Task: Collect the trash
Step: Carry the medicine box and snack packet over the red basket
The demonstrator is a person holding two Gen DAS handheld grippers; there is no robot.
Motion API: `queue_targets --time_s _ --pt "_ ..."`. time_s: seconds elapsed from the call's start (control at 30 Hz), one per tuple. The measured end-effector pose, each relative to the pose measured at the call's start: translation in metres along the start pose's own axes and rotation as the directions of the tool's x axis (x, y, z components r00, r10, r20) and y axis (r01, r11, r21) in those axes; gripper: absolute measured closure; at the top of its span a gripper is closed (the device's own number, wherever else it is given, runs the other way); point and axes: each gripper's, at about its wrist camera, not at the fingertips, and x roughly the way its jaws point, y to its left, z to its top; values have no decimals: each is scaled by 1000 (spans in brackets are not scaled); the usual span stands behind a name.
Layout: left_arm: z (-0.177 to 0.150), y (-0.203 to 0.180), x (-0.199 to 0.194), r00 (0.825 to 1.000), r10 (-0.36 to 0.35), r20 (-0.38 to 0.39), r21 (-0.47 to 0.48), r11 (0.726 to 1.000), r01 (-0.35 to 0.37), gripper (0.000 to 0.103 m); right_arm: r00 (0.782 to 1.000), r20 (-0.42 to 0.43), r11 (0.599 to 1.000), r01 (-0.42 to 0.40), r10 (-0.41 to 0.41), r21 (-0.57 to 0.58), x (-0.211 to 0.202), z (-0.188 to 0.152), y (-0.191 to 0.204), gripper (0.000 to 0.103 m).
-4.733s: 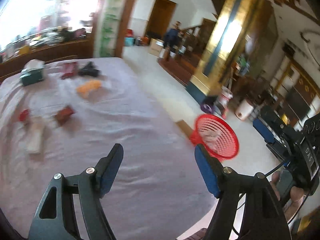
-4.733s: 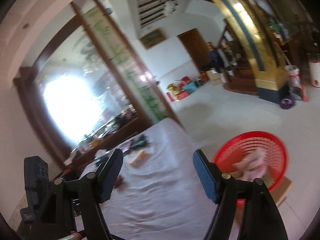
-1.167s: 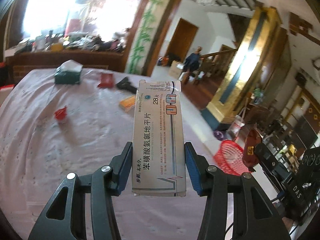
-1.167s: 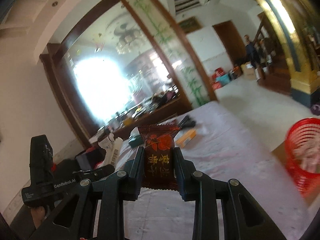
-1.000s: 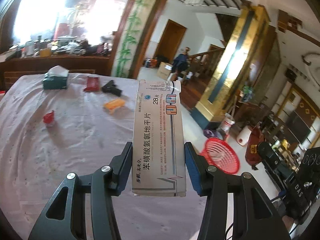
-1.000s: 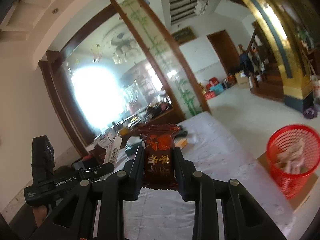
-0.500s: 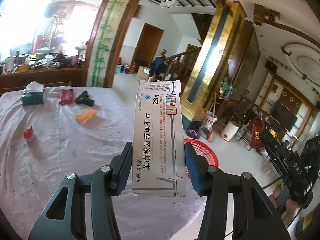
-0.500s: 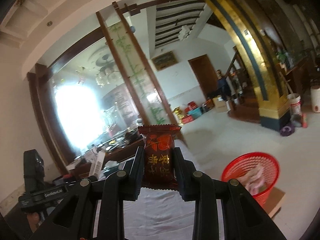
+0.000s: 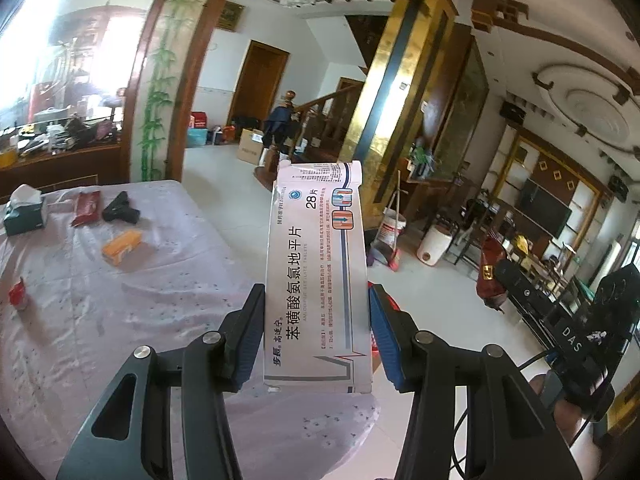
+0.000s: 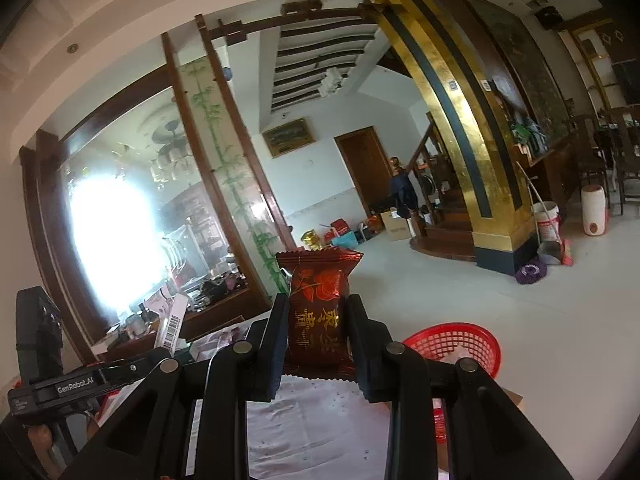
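Lavender-clothed bench point(image 9: 120, 312) filling the lower left. Left tool point(image 9: 316, 332) is pinching an upright medicine box point(image 9: 318, 276); right tool point(image 10: 316, 340) is gripping a dark red snack packet point(image 10: 318, 312), presumably for dropping into the red basket point(image 10: 460, 344) at lower right.

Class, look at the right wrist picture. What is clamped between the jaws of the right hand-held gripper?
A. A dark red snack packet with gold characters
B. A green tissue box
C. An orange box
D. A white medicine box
A: the right hand-held gripper is closed on the dark red snack packet, which stands upright between its jaws.
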Motion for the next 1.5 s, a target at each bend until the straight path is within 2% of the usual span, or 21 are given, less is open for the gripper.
queue_targets --time_s 0.37,0.57,0.73,0.97,1.17,1.5 --pt "11 -42 64 996 -50 -68 75 996 55 54 999 16 998 39 -40 54 9 8 -41 72" --pt "13 -53 111 986 -93 -138 50 994 101 54 999 11 993 47 -49 107 22 15 -70 72" --pt "15 -60 145 981 -93 -172 40 994 102 54 998 2 991 62 -63 121 36 24 -88 72" --pt "10 -71 195 960 -138 -243 53 986 155 54 996 -63 979 70 -59 190 71 18 -122 71" --pt "-6 -76 233 942 -111 -315 74 987 141 54 989 -138 967 93 -61 239 97 -2 -150 71" --pt "-33 -72 281 909 -76 -410 66 991 113 54 974 -215 959 126 -72 252 122 -26 -169 71"
